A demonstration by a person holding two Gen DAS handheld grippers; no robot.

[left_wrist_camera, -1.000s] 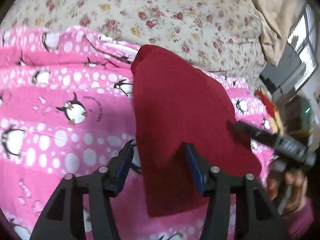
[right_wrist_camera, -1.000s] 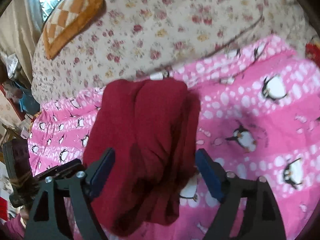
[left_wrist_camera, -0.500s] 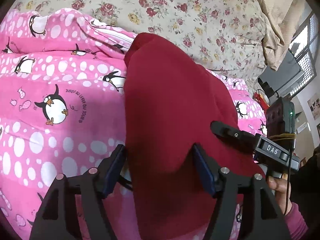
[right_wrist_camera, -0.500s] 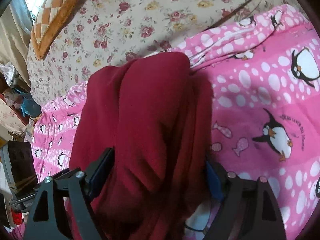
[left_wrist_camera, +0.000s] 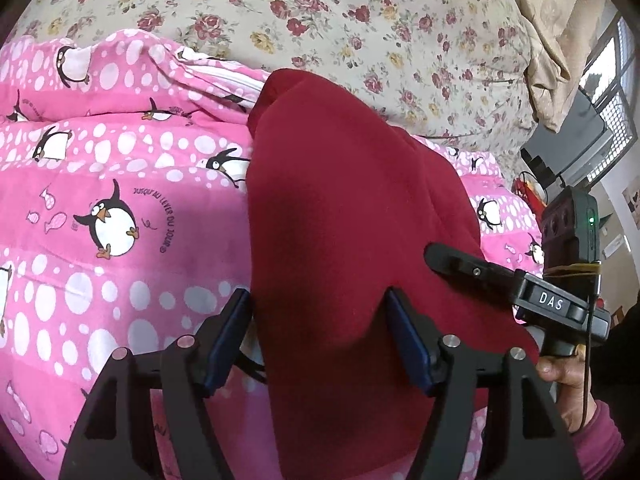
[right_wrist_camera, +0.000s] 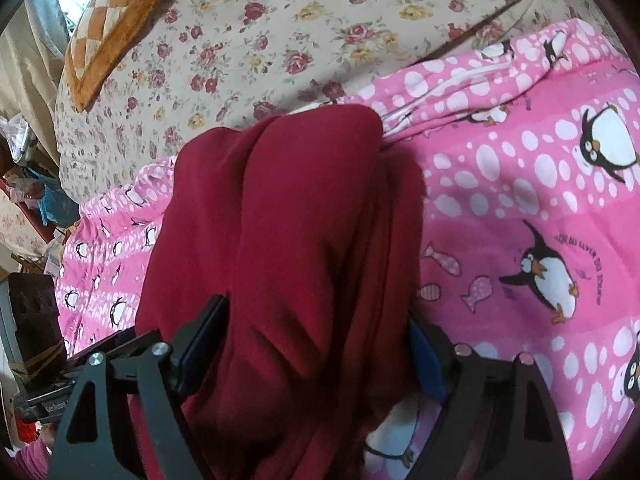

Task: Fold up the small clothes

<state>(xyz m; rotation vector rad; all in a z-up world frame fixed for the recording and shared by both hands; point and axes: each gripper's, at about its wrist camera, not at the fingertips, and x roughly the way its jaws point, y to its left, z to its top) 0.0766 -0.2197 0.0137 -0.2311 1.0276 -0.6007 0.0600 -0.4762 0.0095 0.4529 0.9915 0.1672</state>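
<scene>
A dark red garment (left_wrist_camera: 344,240) lies folded in a long strip on a pink penguin-print blanket (left_wrist_camera: 104,184). My left gripper (left_wrist_camera: 320,320) is open, its blue-padded fingers straddling the garment's near end. My right gripper (right_wrist_camera: 316,336) is open too, its fingers astride the same garment (right_wrist_camera: 288,240) from the other side. The right gripper's black finger (left_wrist_camera: 472,268) shows in the left wrist view resting on the red cloth. The garment's near edge is hidden under both grippers.
A floral quilt (left_wrist_camera: 360,20) lies beyond the blanket. An orange checked cushion (right_wrist_camera: 112,28) sits at the far left of the right wrist view. A window (left_wrist_camera: 612,92) and a dark device (left_wrist_camera: 568,232) are at the right. Clutter (right_wrist_camera: 28,200) lines the bed's left side.
Both grippers have moved forward and lower over the red garment, which now fills more of each view. The jaws stay open.
</scene>
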